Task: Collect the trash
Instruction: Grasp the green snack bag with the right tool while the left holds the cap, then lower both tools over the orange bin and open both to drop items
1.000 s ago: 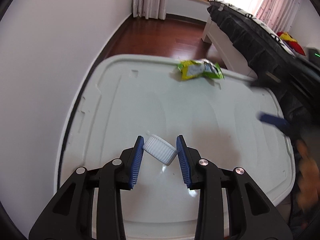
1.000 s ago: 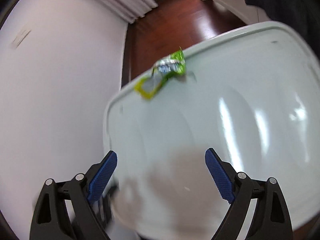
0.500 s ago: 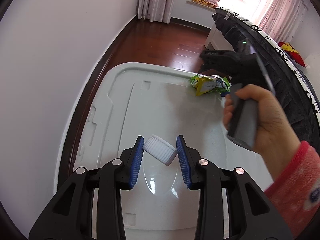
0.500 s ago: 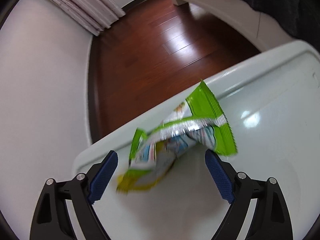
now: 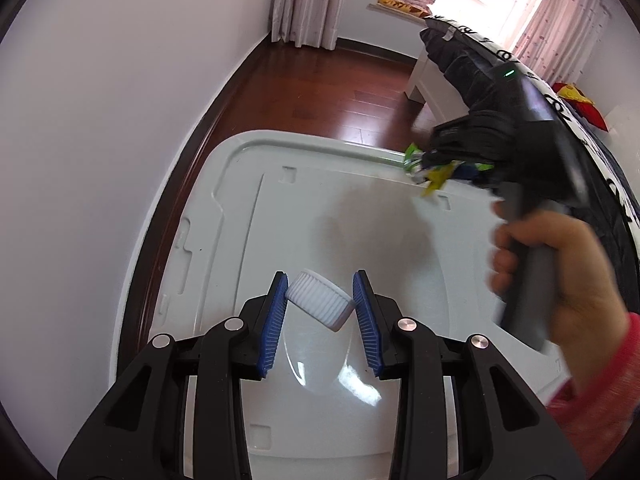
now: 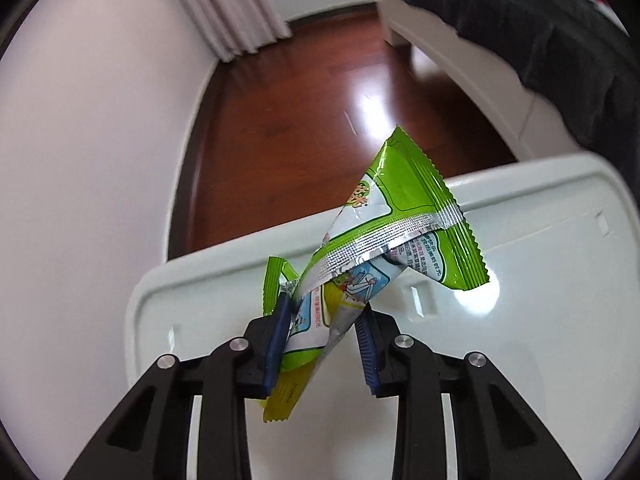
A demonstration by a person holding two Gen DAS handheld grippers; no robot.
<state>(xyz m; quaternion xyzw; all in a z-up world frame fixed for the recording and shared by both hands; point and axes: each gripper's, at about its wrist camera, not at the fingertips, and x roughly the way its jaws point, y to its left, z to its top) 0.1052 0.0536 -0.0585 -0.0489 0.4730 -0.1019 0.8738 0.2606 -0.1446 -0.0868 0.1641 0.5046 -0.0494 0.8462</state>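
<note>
My left gripper (image 5: 320,300) is shut on a white ribbed bottle cap (image 5: 318,300), held tilted above the white plastic bin lid (image 5: 248,216). My right gripper (image 6: 324,320) is shut on a crumpled green snack wrapper (image 6: 392,236), which sticks up and to the right from between the blue pads at the far edge of the lid (image 6: 540,320). In the left wrist view the right gripper (image 5: 444,160) shows at the lid's far right corner with the wrapper (image 5: 424,170) in it, held by a hand (image 5: 560,272).
A white wall (image 5: 100,140) runs along the left of the lid. Dark wooden floor (image 5: 340,92) lies beyond it. A bed with a dark cover (image 6: 540,40) stands at the right, and curtains (image 5: 308,0) hang at the back.
My right gripper moved forward to the wrapper, closed on it and raised it off the lid. My left gripper still holds the cap, nearly unmoved.
</note>
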